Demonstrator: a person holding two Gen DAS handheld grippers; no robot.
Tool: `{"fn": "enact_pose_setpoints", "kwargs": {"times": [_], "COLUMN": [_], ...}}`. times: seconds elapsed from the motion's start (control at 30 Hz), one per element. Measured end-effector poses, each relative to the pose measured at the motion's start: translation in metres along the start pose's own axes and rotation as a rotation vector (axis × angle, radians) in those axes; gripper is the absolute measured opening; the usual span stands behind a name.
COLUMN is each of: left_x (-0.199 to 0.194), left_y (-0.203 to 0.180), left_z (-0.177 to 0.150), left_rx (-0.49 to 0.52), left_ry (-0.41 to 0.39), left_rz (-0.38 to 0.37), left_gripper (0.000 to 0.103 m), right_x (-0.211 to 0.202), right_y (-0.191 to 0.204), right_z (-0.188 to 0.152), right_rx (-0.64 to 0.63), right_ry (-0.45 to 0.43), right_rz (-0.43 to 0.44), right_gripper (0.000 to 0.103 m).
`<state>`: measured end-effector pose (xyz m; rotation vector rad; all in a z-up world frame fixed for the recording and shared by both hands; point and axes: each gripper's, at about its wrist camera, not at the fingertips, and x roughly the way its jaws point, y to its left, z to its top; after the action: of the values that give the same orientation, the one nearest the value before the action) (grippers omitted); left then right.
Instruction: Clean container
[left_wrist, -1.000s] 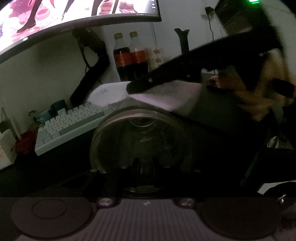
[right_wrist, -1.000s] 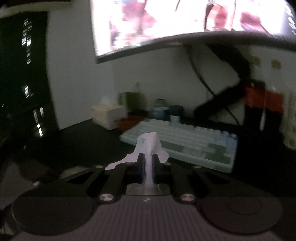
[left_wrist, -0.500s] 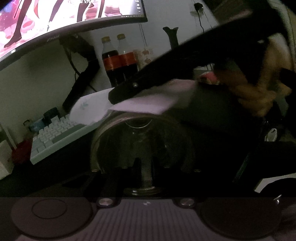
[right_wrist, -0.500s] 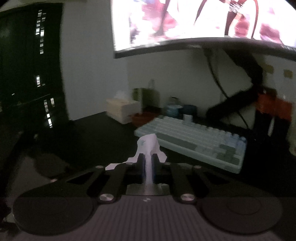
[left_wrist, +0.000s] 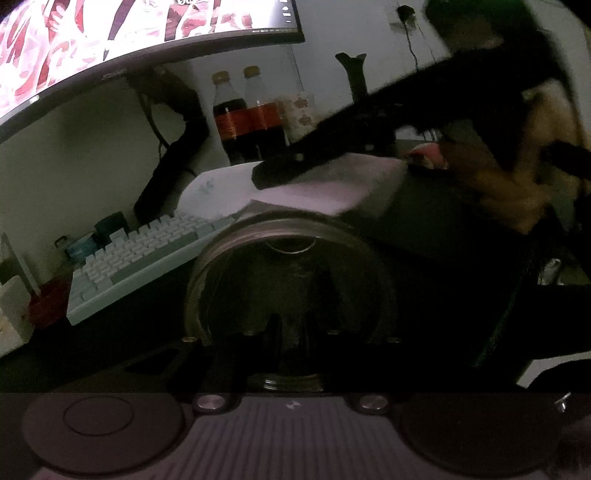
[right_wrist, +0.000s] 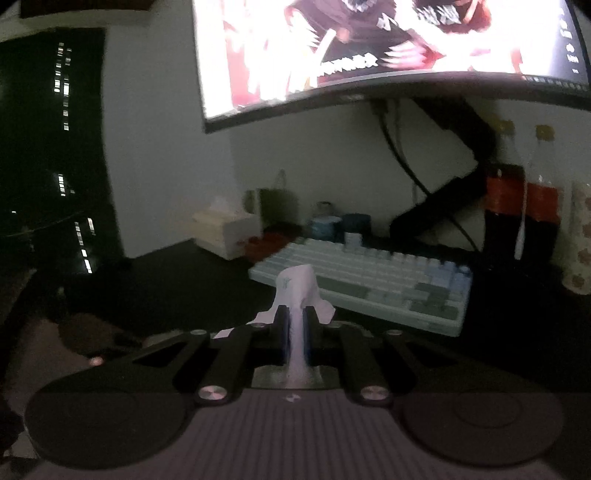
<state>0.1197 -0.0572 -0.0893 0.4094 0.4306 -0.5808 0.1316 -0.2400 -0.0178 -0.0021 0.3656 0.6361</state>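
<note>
While clamping the round clear glass container (left_wrist: 291, 236) by its near wall, tipped so the mouth faces the lens, left claw (left_wrist: 291, 332) narrow, jaws having just eased a touch wider with the glass between them. Gripped, to judge by the way the container hangs clear of the dark surface (right_wrist: 166, 280) in front of the pale mint keyboard (left_wrist: 147, 254). Above the far rim, right claw (left_wrist: 266, 177) reaching in from the right, pinched tight on a crumpled white paper tissue (left_wrist: 325, 184); same pinch plain in the right wrist view, right claw (right_wrist: 294, 317) closed with the tissue (right_wrist: 295, 280) bunched out past the tips. Tissue draped at or just over the far rim; actual contact hard to call in this dim light.

Step in hand, by judgement: wiping, or about to wipe, the rim. Next move likely calls for pressing the tissue down into the mouth and sweeping round the inner wall, holding the container firm against that push. Risk: glass slipping from a loosened grip.
</note>
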Motion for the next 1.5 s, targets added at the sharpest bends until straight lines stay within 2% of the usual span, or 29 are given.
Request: {"fn": "enact_pose_setpoints", "kwargs": {"times": [0.2,0.37,0.43,0.53,0.8,0.9,1.03,1.17,1.23,1.37,1.47,1.5], "left_x": [-0.003,-0.007,-0.008,-0.012,-0.015,-0.013,-0.011,-0.011,-0.012,-0.013,-0.012,-0.012], "left_y": [0.002,0.002,0.003,0.007,0.031,0.031,0.028,0.029,0.029,0.034,0.036,0.036], "left_z": [0.001,0.001,0.001,-0.001,-0.004,-0.006,-0.007,-0.008,-0.01,-0.013,-0.013,-0.013], "left_rx": [-0.01,-0.012,-0.014,-0.005,-0.069,-0.061,-0.05,-0.052,-0.056,-0.073,-0.083,-0.083], "left_ry": [-0.003,-0.013,-0.011,-0.015,-0.006,-0.007,-0.008,-0.011,-0.015,-0.026,-0.028,-0.028], "left_rz": [-0.008,-0.007,-0.005,0.049,0.081,0.068,0.059,0.054,0.054,0.018,0.013,0.012], "left_gripper": [0.025,0.027,0.034,0.042,0.042,0.034,0.029,0.029,0.028,0.028,0.028,0.028], "right_x": [-0.005,-0.012,-0.014,-0.011,0.004,0.005,0.008,0.018,0.023,0.039,0.044,0.042], "right_y": [0.004,0.003,0.005,0.005,0.0,-0.003,-0.004,0.003,0.002,-0.01,-0.011,-0.005], "right_z": [-0.006,-0.009,-0.01,-0.011,-0.009,-0.003,0.003,0.001,0.003,0.011,0.011,0.01], "right_rx": [0.008,0.03,0.014,0.022,0.077,0.08,0.092,0.082,0.056,0.045,0.065,0.042], "right_ry": [-0.03,-0.044,-0.039,-0.016,-0.02,-0.051,-0.05,-0.024,-0.024,0.004,0.004,-0.002], "right_rz": [0.021,0.013,0.004,0.018,0.03,0.02,0.059,0.105,0.084,-0.06,-0.086,-0.065], "right_gripper": [0.011,0.011,0.011,0.011,0.01,0.009,0.009,0.009,0.009,0.01,0.011,0.012]}}
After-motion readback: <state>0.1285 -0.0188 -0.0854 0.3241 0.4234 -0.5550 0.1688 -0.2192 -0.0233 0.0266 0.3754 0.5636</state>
